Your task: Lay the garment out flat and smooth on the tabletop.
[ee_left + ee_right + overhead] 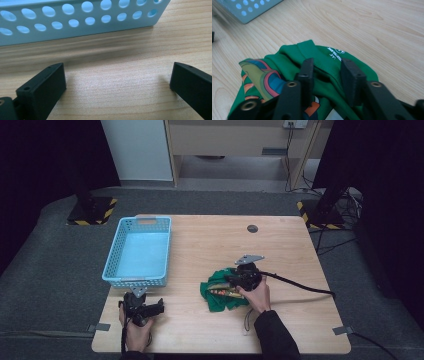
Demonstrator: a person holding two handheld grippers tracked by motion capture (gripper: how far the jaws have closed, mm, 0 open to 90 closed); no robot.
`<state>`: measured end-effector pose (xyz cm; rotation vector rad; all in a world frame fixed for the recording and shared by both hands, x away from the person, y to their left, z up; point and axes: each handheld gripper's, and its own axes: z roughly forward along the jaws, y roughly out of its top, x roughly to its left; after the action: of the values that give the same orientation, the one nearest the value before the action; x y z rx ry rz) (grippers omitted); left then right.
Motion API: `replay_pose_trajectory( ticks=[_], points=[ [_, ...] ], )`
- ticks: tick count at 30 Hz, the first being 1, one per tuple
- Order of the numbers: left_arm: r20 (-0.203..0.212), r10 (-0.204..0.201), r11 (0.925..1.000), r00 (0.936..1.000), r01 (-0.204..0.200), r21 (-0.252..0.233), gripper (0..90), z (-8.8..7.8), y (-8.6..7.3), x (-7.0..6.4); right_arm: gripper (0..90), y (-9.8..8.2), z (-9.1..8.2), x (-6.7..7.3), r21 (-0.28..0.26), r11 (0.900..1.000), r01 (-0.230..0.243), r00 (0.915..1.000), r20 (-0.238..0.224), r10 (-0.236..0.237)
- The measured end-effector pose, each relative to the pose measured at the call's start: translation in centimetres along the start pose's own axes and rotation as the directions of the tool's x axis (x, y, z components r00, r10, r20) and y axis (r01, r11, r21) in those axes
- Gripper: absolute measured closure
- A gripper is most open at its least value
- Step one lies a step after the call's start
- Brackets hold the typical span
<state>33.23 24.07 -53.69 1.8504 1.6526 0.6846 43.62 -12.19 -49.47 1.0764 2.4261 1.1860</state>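
A crumpled green garment (216, 294) with a colourful print lies on the wooden table (285, 255), right of centre near the front. My right gripper (231, 282) is down on top of it. In the right gripper view its jaws (328, 66) press into the green fabric (322, 53), with a raised fold pinched between them. My left gripper (143, 304) rests near the table's front left, just in front of the blue basket (134, 281). Its jaws (117, 75) stand wide open over bare wood, with nothing between them.
The light blue perforated basket (75, 22) sits at the table's left, and its corner (249, 10) is seen beyond the garment. A thick black cable (300, 287) trails right from the right gripper. A round grommet (252, 228) marks the far edge.
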Motion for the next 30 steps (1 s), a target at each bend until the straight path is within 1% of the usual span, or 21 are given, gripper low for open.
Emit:
replay_pose_trajectory(
  ticks=[2, 5, 9, 13, 16, 19, 22, 24, 26, 28, 29, 30],
  points=[
    [0.000, 0.000, 1.0000, 1.0000, 0.000, 0.000, 0.0, 0.0, 0.0, 0.0, 71.7, -0.2, 0.1, 0.0, 0.003, 1.000, 0.004, 1.0000, 0.001, -0.004],
    [0.000, 0.000, 1.0000, 1.0000, 0.000, 0.000, 0.0, 0.0, 0.0, 0.0, 80.1, -0.3, 0.0, 0.2, -0.007, 1.000, -0.001, 1.0000, 0.008, 0.001],
    [0.000, 0.000, 1.0000, 1.0000, 0.000, 0.000, 0.0, 0.0, 0.0, 0.0, 82.4, -0.2, -0.5, 0.3, -0.021, 1.000, -0.003, 1.0000, 0.005, 0.003],
    [0.000, 0.000, 1.0000, 1.0000, 0.000, 0.000, 0.0, 0.0, 0.0, 0.0, 82.7, 0.5, -1.5, 0.7, -0.048, 0.999, 0.011, 0.9999, 0.010, -0.010],
    [0.000, 0.000, 1.0000, 1.0000, 0.000, 0.000, 0.0, 0.0, 0.0, 0.0, 82.9, 1.5, -2.8, 1.2, -0.083, 0.996, 0.032, 0.9995, 0.011, -0.031],
    [0.000, 0.000, 1.0000, 1.0000, 0.000, 0.000, 0.0, 0.0, 0.0, 0.0, 82.9, 2.8, -4.3, 1.8, -0.124, 0.990, 0.061, 0.9981, 0.018, -0.060],
    [0.000, 0.000, 1.0000, 1.0000, 0.000, -0.001, 0.0, 0.0, 0.0, 0.0, 83.1, 4.0, -5.5, 2.1, -0.158, 0.985, 0.064, 0.9979, 0.015, -0.063],
    [0.000, 0.000, 1.0000, 1.0000, 0.000, -0.001, 0.0, 0.0, 0.0, 0.0, 83.4, 5.3, -6.8, 2.3, -0.192, 0.979, 0.066, 0.9978, 0.014, -0.064],
    [0.000, 0.000, 1.0000, 1.0000, 0.000, -0.001, 0.0, 0.0, 0.0, 0.0, 83.5, 5.7, -7.2, 2.3, -0.200, 0.977, 0.068, 0.9977, 0.014, -0.067],
    [0.000, 0.000, 1.0000, 1.0000, 0.000, -0.001, 0.0, 0.0, 0.0, 0.0, 83.6, 6.6, -8.2, 2.4, -0.224, 0.972, 0.074, 0.9972, 0.018, -0.072],
    [0.000, 0.000, 1.0000, 1.0000, 0.000, -0.001, 0.0, 0.0, 0.0, 0.0, 83.6, 7.6, -9.4, 2.5, -0.247, 0.966, 0.078, 0.9970, 0.015, -0.076],
    [0.000, 0.000, 1.0000, 1.0000, 0.000, -0.001, 0.0, 0.0, 0.0, 0.0, 83.6, 7.6, -9.4, 2.5, -0.247, 0.966, 0.078, 0.9970, 0.015, -0.076]
  ],
)
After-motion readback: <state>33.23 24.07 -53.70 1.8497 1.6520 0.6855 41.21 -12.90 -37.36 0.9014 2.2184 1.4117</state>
